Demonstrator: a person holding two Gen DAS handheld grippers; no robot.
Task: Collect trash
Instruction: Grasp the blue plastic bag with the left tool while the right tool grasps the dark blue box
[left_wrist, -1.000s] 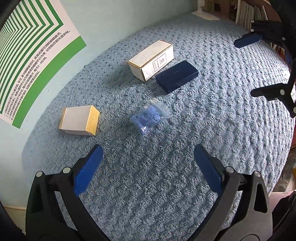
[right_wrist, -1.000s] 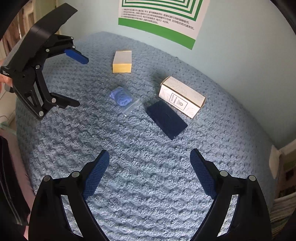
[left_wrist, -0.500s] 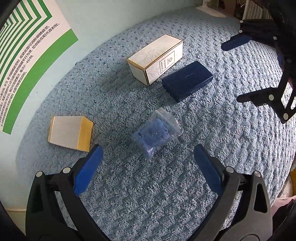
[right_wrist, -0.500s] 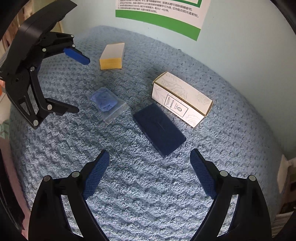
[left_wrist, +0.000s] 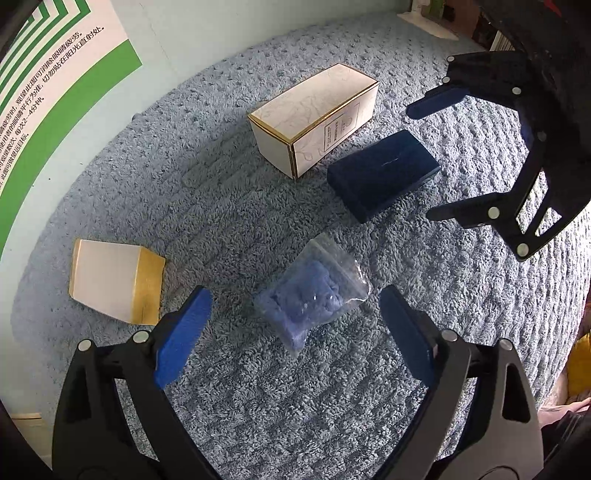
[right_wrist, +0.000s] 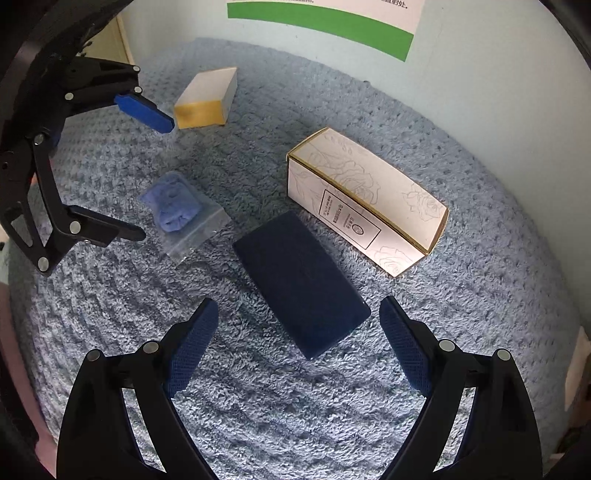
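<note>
On the far left of the blue textured mat (left_wrist: 229, 206), seen from the left wrist camera, a small white and yellow box (left_wrist: 116, 282) lay close to the wall poster (left_wrist: 55, 92). Just right of it, the left gripper (left_wrist: 293, 321) hovered with its jaws spread wide and nothing between them. A clear plastic bag of blue material (left_wrist: 314, 291) lay on the mat directly ahead of that gap, roughly centred between the blue pads (left_wrist: 183, 332), its long axis running from near left to far right, so at a slant to the jaw line. Farther off, a long white carton with gold edges (left_wrist: 314, 118) lay beside a dark navy box (left_wrist: 384, 171), the two close together but whether touching could not be told. At the right, the right gripper (right_wrist: 297, 347) also stood wide open and empty, with the near end of the navy box (right_wrist: 301, 278) pointing into its gap and the box's length running away to the far left. Judging by this layout, the left gripper was the nearer to the bag and the right to the navy box, so each seemed lined up for its own pick; the bag would probably need a slight wrist turn to be pinched across its narrow side.
</note>
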